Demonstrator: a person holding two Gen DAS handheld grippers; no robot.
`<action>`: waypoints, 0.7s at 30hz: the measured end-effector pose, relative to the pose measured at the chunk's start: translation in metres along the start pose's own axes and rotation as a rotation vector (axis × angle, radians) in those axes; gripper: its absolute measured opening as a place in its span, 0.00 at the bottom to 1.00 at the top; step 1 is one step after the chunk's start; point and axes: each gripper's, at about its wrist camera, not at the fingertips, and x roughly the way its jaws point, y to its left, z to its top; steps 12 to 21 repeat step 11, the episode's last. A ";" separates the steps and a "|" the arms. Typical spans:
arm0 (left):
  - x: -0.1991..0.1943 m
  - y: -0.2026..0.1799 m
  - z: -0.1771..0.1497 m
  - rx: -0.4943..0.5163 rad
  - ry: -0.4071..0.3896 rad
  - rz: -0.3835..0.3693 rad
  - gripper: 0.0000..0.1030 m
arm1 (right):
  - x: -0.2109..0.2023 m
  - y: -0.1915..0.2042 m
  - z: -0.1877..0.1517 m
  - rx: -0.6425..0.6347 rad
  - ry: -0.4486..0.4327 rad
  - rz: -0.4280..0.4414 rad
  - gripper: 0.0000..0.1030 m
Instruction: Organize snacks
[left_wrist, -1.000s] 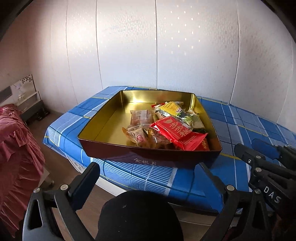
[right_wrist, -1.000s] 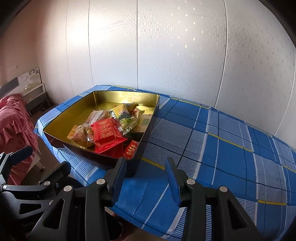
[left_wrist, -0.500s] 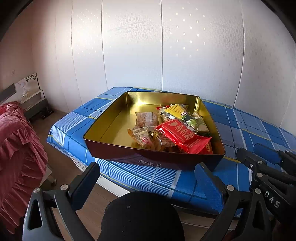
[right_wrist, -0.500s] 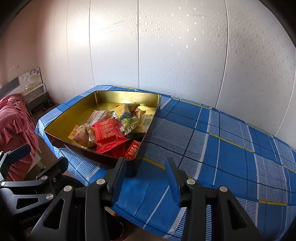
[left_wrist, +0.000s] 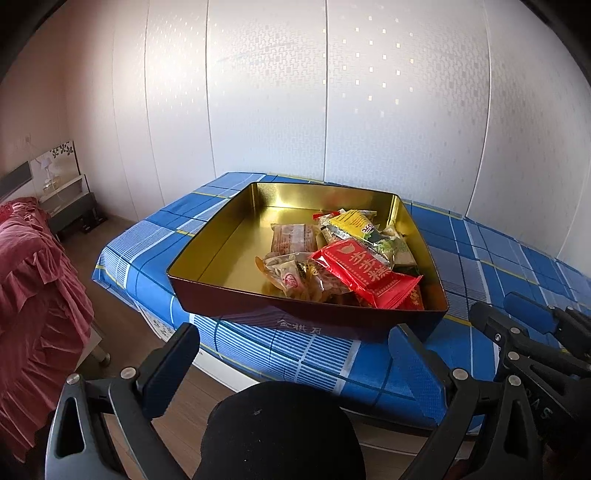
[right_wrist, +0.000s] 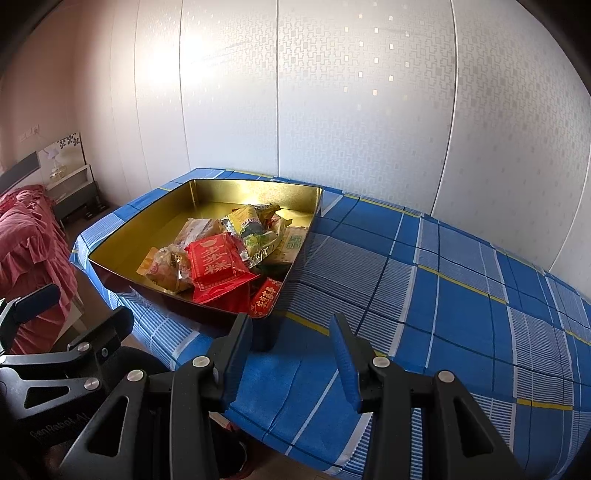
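Note:
A shallow tin, gold inside and dark outside, sits on a table covered in blue checked cloth. Several snack packets are heaped in its right half, topped by a red packet and a yellow-green one. My left gripper hangs open in front of the tin's near wall, nothing between its fingers. My right gripper stands open and empty above the cloth, just right of the tin's near corner. Each gripper shows at the edge of the other's view.
White panelled wall runs behind the table. A bed with a red ruffled cover stands at the left, a small bedside shelf behind it. A black rounded object sits below the left gripper. Bare blue cloth stretches right of the tin.
The tin sits slightly further right and lower in the left wrist view than a second ago. The right wrist view is almost unchanged, and both grippers keep the same opening.

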 end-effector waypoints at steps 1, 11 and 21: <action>0.000 0.000 0.000 0.001 0.001 -0.001 1.00 | 0.000 0.000 0.000 0.000 0.000 -0.001 0.43; 0.000 -0.001 0.000 -0.026 0.005 -0.002 0.99 | -0.001 -0.011 0.002 0.021 -0.001 -0.001 0.43; 0.000 -0.001 0.000 -0.026 0.005 -0.002 0.99 | -0.001 -0.011 0.002 0.021 -0.001 -0.001 0.43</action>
